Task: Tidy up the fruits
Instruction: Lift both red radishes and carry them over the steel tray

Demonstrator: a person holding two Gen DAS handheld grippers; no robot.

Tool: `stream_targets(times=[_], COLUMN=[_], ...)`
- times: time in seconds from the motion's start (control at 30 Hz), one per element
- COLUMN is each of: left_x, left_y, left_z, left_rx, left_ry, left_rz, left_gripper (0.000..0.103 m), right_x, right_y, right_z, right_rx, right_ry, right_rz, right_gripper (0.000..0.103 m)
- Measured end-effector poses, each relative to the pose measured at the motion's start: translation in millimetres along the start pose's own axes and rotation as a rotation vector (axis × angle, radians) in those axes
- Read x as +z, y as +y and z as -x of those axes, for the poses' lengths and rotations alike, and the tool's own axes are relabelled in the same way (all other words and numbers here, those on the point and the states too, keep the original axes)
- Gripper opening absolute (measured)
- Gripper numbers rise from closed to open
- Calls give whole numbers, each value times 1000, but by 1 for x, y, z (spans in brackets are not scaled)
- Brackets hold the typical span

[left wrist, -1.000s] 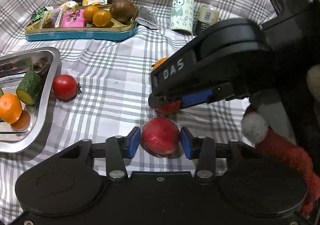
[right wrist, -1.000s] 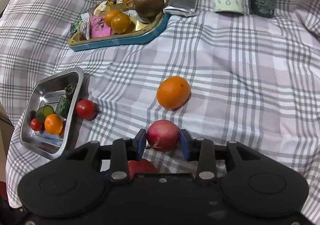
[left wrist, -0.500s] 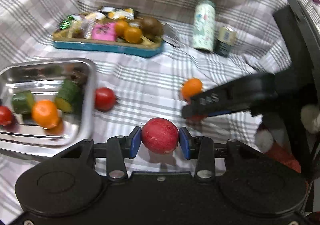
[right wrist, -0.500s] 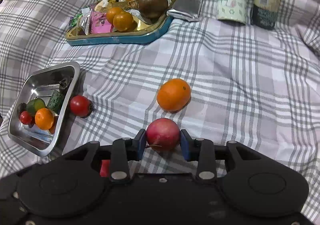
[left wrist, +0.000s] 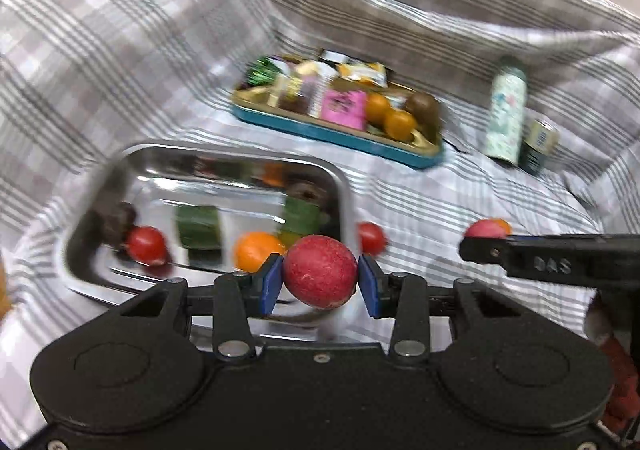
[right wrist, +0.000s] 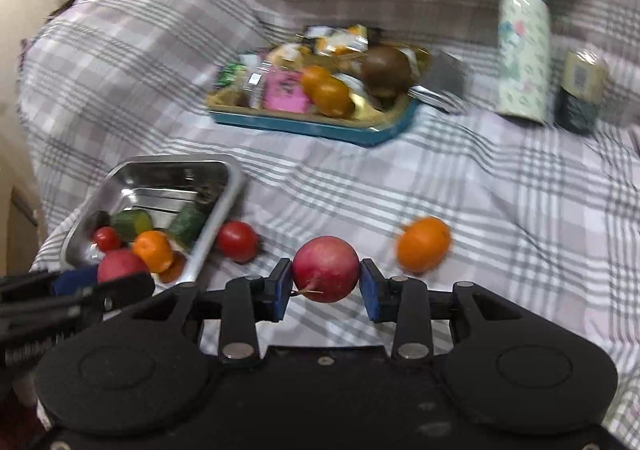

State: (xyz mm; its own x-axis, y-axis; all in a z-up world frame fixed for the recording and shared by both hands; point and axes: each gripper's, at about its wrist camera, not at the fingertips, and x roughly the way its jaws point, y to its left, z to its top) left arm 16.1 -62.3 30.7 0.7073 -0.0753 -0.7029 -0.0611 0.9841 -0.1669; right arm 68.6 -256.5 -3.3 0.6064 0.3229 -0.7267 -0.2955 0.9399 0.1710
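The left gripper (left wrist: 319, 283) clamps a round, speckled dark-red fruit (left wrist: 320, 271) between its blue pads, held above the near rim of the shiny steel tray (left wrist: 347, 186), which holds cucumber chunks, a small tomato and an orange. The right gripper (right wrist: 325, 284) grips a smoother round red fruit with a thin stalk (right wrist: 325, 268) over the grey checked cloth (right wrist: 520, 218). A loose orange (right wrist: 423, 244) and a red tomato (right wrist: 237, 241) lie on the cloth, the tomato just beside the tray

Motion blur smears the snack tray's (left wrist: 336, 134) wrappers beyond reading.
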Motion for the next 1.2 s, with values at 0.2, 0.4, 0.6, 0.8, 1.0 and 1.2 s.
stream_targets(times=[0.2,0.4,0.6,0.8,1.0,1.2], left_x=[12,24,37,44,54,59], left_y=[30,56,76,91,102,112], left_z=[8,7,-3,-23,-36,-49], left_rx=[64,127,156,157,163,167], left_ry=[-21,-48,-49,3,4,22], left_rz=[41,61,65,97,100,120], left_gripper=[49,49,49,49,49,49], right_x=[1,5,13,19,18,19], right_y=[32,57,70,88,108,126], right_z=[2,-2,-12,-29,-43,-54], right_rx=[53,88,96,115,129,139], right_ry=[-57,-96,-120,-115,-116,-150], right_rz=[67,75,49,55,72,71], right_gripper=[38,38,38,38,38,40])
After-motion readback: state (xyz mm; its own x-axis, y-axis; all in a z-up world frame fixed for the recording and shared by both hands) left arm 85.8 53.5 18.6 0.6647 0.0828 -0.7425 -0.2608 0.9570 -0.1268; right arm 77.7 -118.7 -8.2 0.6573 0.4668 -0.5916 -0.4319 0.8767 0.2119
